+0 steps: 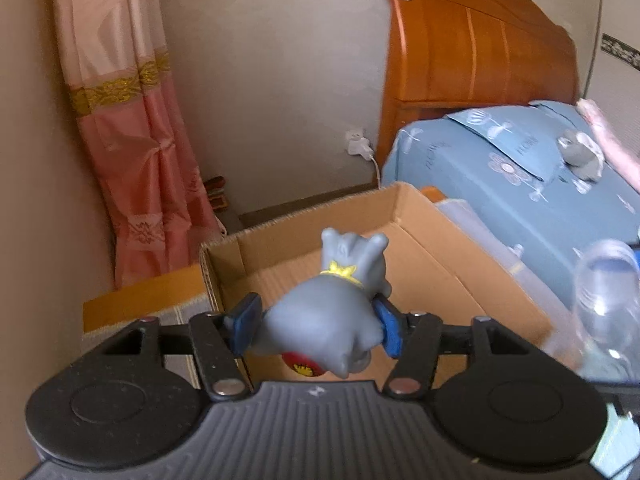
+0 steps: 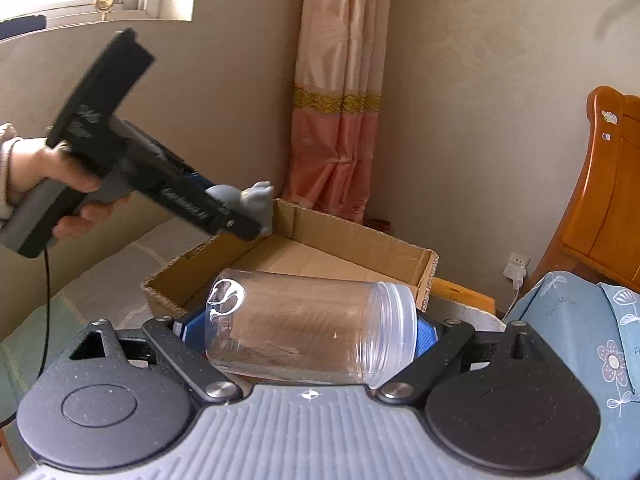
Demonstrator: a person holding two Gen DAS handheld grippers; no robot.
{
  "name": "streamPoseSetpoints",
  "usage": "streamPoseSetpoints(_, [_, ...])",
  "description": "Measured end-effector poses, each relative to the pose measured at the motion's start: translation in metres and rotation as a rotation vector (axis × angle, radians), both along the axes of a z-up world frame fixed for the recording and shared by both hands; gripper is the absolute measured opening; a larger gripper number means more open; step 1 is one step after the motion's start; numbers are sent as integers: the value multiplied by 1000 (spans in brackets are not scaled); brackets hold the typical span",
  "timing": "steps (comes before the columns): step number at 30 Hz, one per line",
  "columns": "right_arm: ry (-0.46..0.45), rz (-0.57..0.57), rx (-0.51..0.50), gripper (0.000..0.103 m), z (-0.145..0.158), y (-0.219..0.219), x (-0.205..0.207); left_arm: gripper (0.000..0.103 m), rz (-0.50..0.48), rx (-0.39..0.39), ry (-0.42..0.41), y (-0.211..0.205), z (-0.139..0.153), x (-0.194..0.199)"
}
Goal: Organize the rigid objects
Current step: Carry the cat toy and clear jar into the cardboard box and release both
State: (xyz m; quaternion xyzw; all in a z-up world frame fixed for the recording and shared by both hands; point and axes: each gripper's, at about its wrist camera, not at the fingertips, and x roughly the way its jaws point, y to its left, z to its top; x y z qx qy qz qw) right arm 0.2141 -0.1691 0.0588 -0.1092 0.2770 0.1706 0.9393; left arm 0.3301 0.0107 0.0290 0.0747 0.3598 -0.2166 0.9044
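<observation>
1. While I hold the left gripper (image 1: 316, 326) over the near edge of the cardboard box (image 1: 400, 272), the grey toy figure (image 1: 332, 312) sits between its blue fingers (image 1: 245, 322). The left pad shows a sliver of gap, so I judge the grip slack or letting go; I cannot tell whether the right pad presses.
2. From the right wrist view, the figure hangs just above the box's left wall, head pointing far, with the person's hand (image 2: 48, 184) on the handle.
3. I judge the figure to be light, hard moulded plastic or vinyl, rounded and smooth, so it could roll out of a loose pinch. Its thick belly is the best place to hold; the ears and limbs are too thin.
4. My right gripper (image 2: 298, 336) is spread wide around the clear plastic jar (image 2: 308, 332), which lies on its side across the fingers, open threaded mouth to the right, near the box's near wall.
5. I judge the jar light, stiff but thin-walled and slippery; squeezing mid-body could flex it. Nearer the threaded rim it should be stiffer.
6. A red and yellow item (image 1: 304, 364) already lies in the box below the figure; what it is I cannot tell.
</observation>
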Motion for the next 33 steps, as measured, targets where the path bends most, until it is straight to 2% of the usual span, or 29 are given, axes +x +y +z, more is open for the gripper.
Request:
streamPoseSetpoints(1, [2, -3, -7, 95, -1, 0, 3, 89, 14, -9, -8, 1, -1, 2])
streamPoseSetpoints(2, [2, -6, -11, 95, -2, -1, 6, 96, 34, -19, -24, 3, -1, 3])
streamPoseSetpoints(7, [18, -14, -13, 95, -5, -2, 16, 99, 41, -59, -27, 12, -1, -4])
streamPoseSetpoints(16, [38, -25, -28, 95, -5, 1, 39, 102, 82, 43, -98, 22, -2, -36])
streamPoseSetpoints(25, [77, -66, -35, 95, -9, 0, 96, 102, 91, 70, -129, 29, -2, -71])
streamPoseSetpoints(29, [81, -82, -29, 95, -11, 5, 121, 102, 88, 58, -126, 34, -4, -83])
streamPoseSetpoints(31, [95, -91, -37, 103, -14, 7, 132, 102, 93, 57, -126, 36, -7, -90])
streamPoseSetpoints(33, [91, -100, -41, 103, -16, 8, 134, 102, 100, 59, -122, 38, -9, -95])
